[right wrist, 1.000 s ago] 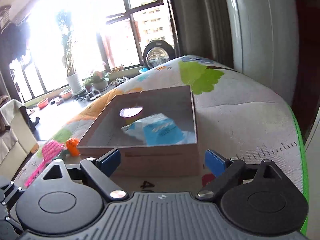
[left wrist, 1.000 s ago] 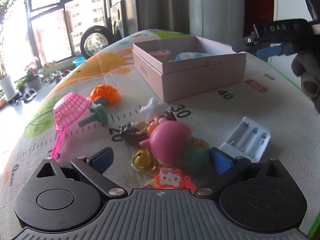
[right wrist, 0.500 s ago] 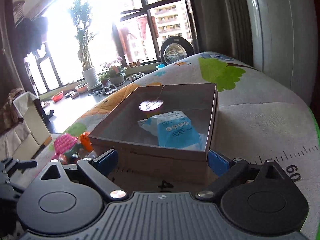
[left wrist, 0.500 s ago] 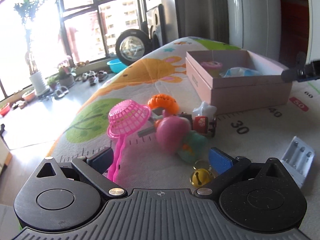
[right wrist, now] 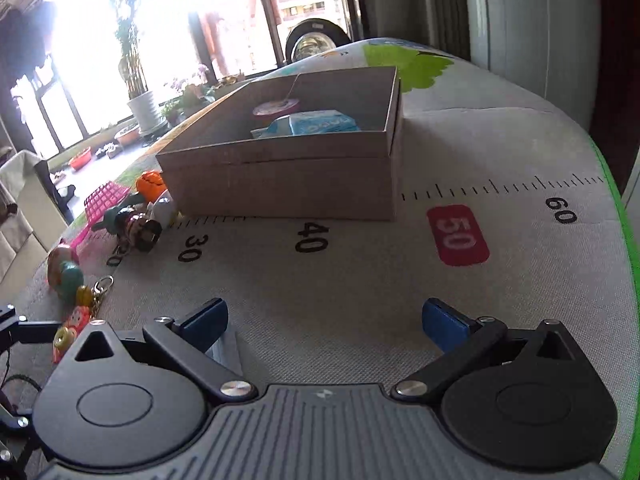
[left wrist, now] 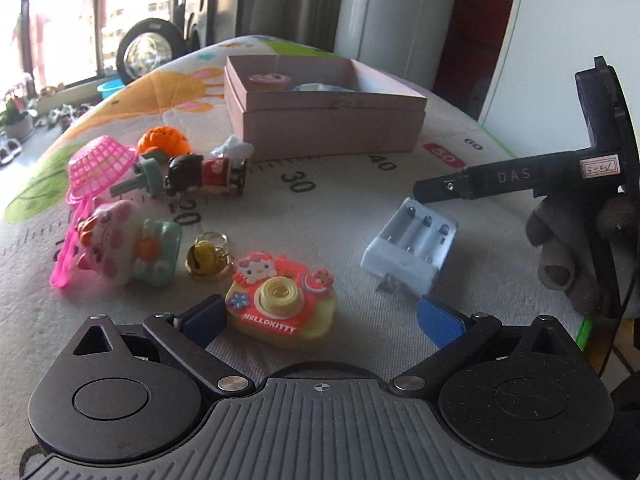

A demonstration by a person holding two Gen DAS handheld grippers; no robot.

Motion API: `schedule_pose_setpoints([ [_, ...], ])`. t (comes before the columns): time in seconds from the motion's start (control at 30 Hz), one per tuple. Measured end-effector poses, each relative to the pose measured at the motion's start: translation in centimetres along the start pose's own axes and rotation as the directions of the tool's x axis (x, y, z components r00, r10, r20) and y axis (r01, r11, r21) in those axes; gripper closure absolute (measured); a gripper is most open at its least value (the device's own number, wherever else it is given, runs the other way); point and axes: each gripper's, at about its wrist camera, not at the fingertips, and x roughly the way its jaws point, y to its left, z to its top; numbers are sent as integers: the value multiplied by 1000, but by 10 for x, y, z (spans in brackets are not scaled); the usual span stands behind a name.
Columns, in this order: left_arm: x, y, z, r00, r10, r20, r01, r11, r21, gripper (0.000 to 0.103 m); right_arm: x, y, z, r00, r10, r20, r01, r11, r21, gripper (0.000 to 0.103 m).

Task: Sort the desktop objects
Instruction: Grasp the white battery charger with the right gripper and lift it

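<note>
Nearby, Hello Kitty camera (left wrist: 282, 307), bell (left wrist: 205, 261), battery charger (left wrist: 410, 257), pink box (left wrist: 324, 120)

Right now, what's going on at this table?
A person with a gripper in each hand is sorting small toys into a pink box on a printed mat. The box already holds a blue packet and a small round item. Both grippers are open and empty. The left gripper hovers low just behind a Hello Kitty toy camera; the right gripper sits above a white battery charger. The other toys lie loose on the mat.
</note>
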Motion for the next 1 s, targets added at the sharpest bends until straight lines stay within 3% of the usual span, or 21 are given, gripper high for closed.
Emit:
schedule_pose_setpoints([
  [0.1, 4, 0, -1, 1000, 23, 13, -23, 1000, 13, 4, 0, 0, -3, 1000, -11, 17, 11, 1000, 10, 0],
  [0.23, 3, 6, 0, 997, 67, 32, -68, 997, 19, 28, -3, 0, -8, 999, -5, 43, 4, 1000, 25, 0],
  [0.33, 1, 11, 1, 995, 92, 40, -93, 995, 22, 40, -5, 1, -9, 999, 12, 44, -13, 1000, 14, 0],
  [0.43, 4, 17, 6, 986, 160, 48, -160, 987, -11, 40, -5, 2, -9, 999, 20, 39, -20, 1000, -4, 0],
  [0.57, 22, 21, 20, 946, 317, 70, -312, 947, -73, 39, -7, 6, -10, 999, 17, 43, -16, 1000, -14, 0],
  [0.63, 24, 22, 21, 952, 300, 66, -294, 952, -90, 39, -10, 7, -11, 999, 11, 53, -10, 1000, -17, 0],
  [0.67, 22, 20, 20, 962, 264, 65, -260, 963, -72, 37, -14, 7, -12, 998, 21, 63, -20, 999, -25, 0],
  [0.73, 18, 13, 14, 978, 197, 63, -196, 980, -24, 24, -21, 10, -13, 995, 73, 65, -69, 996, -59, 0],
  [0.87, 7, 1, 0, 991, 119, 53, -122, 991, 49, 21, -29, 27, -16, 985, 172, 16, -167, 972, -168, 0],
  [1.0, -1, 2, -9, 990, 131, 49, -134, 990, 52, 13, -24, 58, -27, 981, 191, -37, -192, 922, -335, 0],
])
